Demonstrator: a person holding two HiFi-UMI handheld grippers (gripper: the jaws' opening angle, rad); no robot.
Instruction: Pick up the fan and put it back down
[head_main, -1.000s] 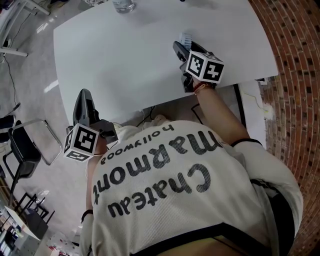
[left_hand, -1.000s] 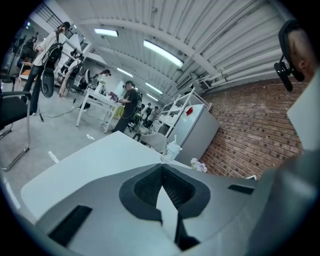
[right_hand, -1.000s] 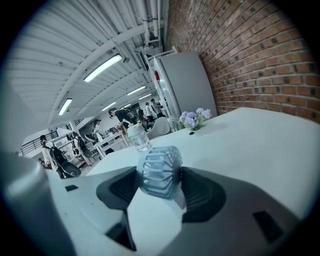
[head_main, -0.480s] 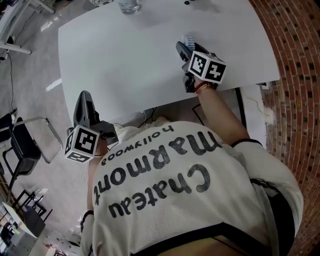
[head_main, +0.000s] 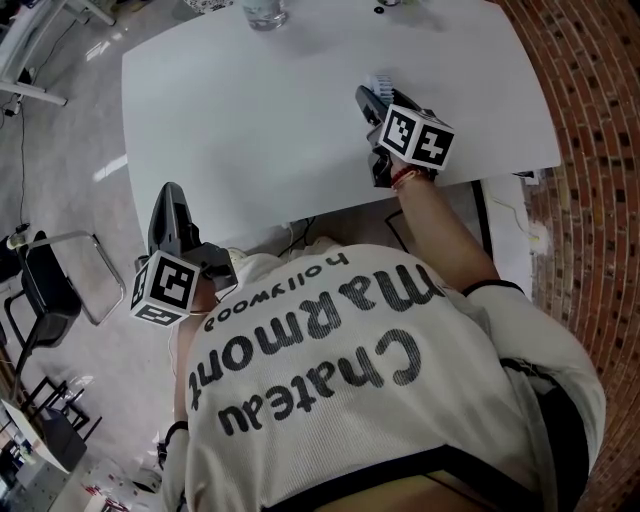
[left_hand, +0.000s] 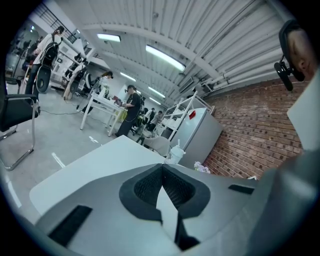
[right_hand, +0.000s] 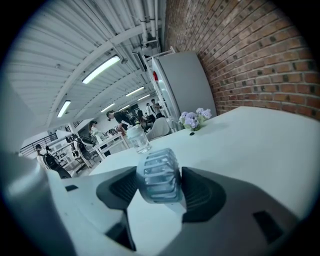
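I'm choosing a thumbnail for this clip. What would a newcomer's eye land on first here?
First, the small pale-blue fan, clamped between the jaws of the right gripper over the white table near its right edge. Next come the left gripper, shut and empty at the table's near left corner, and the red brick wall along the right.

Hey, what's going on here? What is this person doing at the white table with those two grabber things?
A person stands at a white table with a hand-held gripper in each hand. The right gripper has its jaws closed on a small pale fan over the table's right side. I cannot tell whether the fan is lifted or resting on the surface. The left gripper is shut and empty, held by the table's near left corner, taking no part.
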